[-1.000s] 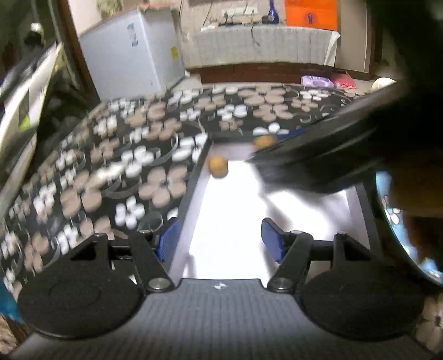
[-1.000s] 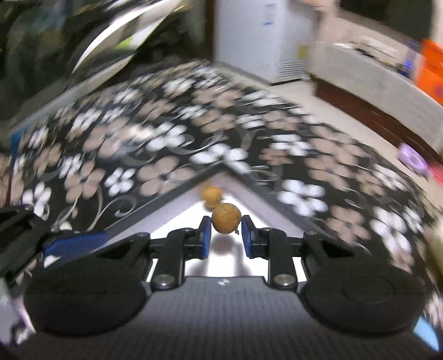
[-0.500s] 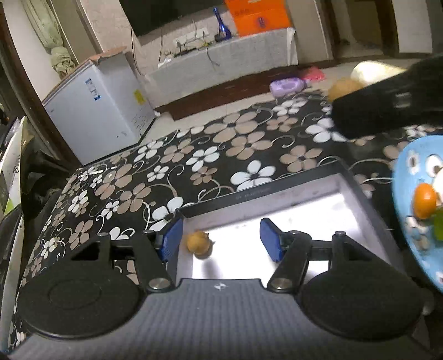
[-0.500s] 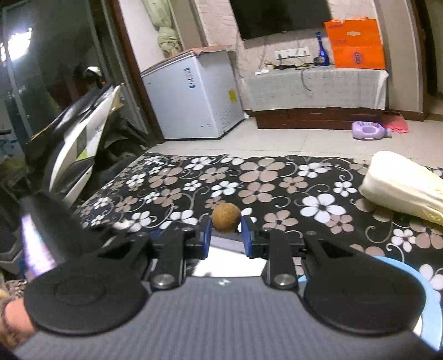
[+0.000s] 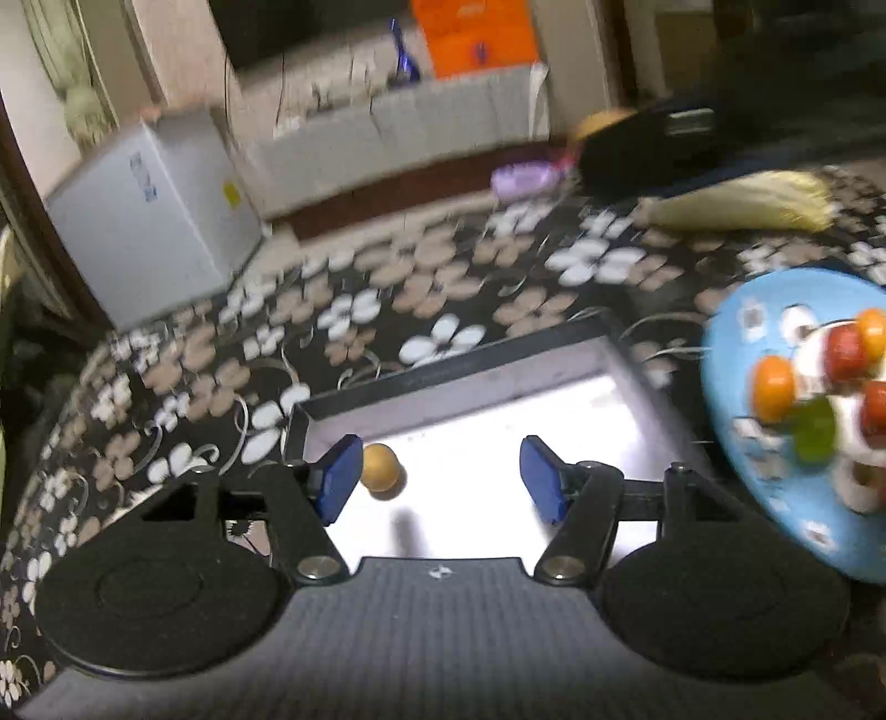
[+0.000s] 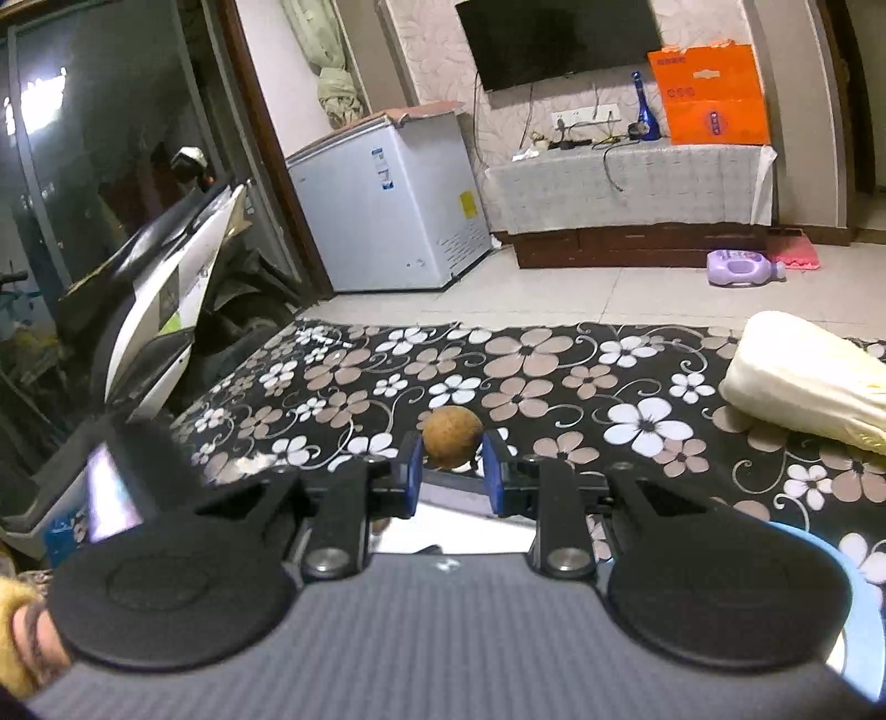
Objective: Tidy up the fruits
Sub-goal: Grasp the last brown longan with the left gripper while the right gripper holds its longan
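Brown round fruit (image 6: 451,427) pinched by right gripper (image 6: 451,476), high over table. Left gripper (image 5: 440,479) spread above tray (image 5: 626,354), beside small fruit (image 5: 379,466). Could slip and roll if squeezed loosely.

Home living room, wall television (image 6: 559,39), chest freezer (image 6: 382,205), parked scooter (image 6: 166,288)

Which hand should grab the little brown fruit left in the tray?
Left, probably. The left gripper is open over the tray, the brown fruit beside its finger. The right gripper already holds another fruit.
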Available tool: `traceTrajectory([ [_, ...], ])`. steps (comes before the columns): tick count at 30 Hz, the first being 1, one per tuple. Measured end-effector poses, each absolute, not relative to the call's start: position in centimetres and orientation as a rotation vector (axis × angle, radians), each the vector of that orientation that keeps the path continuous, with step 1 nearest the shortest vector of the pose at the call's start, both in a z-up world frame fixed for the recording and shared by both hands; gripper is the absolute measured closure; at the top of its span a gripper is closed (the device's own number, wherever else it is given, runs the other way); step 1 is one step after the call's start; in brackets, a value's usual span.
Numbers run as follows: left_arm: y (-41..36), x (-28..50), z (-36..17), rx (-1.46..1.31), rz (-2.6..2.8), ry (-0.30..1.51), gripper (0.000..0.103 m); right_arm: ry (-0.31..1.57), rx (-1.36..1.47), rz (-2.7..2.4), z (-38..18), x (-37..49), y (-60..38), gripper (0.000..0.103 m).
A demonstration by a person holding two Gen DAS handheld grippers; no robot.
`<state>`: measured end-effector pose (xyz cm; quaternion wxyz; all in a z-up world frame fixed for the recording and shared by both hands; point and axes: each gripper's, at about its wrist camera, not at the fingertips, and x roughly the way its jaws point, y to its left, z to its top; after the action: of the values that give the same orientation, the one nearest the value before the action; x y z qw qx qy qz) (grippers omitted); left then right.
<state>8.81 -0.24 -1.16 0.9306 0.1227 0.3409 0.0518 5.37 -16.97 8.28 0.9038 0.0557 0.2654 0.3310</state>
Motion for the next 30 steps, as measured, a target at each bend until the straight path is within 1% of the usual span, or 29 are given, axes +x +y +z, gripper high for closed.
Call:
traceTrajectory([
  [5, -2.2, 6.1, -1.2, 0.322, 0.129, 0.621, 0.032, 0.52, 0.14, 0.664, 8.9, 4.8, -17.8, 0.077],
  [11, -0.6, 8.8, -2.8, 0.305, 0.203, 0.709, 0.032, 0.515, 0.173, 0.658, 8.8, 3.7, -18.3, 0.077],
  [19, 3.0, 12.9, -3.6, 0.083, 0.255, 0.781, 0.033, 0.534, 0.162, 0.685, 8.3, 4.0, -18.0, 0.077],
  [21, 3.3, 12.9, -3.7, 0.043, 0.262, 0.775, 0.035, 0.537, 0.16, 0.688, 8.2, 3.9, -18.0, 0.077],
  [22, 3.4, 12.8, -3.8, 0.023, 0.26, 0.771, 0.038, 0.539, 0.161, 0.689, 8.2, 4.0, -18.1, 0.077],
  [24, 3.6, 12.9, -3.8, -0.001, 0.258, 0.764, 0.038, 0.537, 0.162, 0.69, 8.3, 3.9, -18.2, 0.077],
  [25, 3.7, 12.8, -3.8, -0.016, 0.263, 0.761, 0.034, 0.536, 0.163, 0.69, 8.3, 3.9, -18.3, 0.077],
  [26, 3.8, 12.9, -4.0, -0.031, 0.286, 0.761, 0.025, 0.535, 0.166, 0.69, 8.3, 3.9, -18.3, 0.077],
  [28, 3.8, 13.0, -4.1, -0.033, 0.288, 0.748, 0.026, 0.535, 0.165, 0.694, 8.3, 3.8, -18.3, 0.077],
  [30, 3.8, 13.0, -4.1, -0.061, 0.279, 0.746, 0.034, 0.536, 0.16, 0.695, 8.3, 3.8, -18.2, 0.077],
])
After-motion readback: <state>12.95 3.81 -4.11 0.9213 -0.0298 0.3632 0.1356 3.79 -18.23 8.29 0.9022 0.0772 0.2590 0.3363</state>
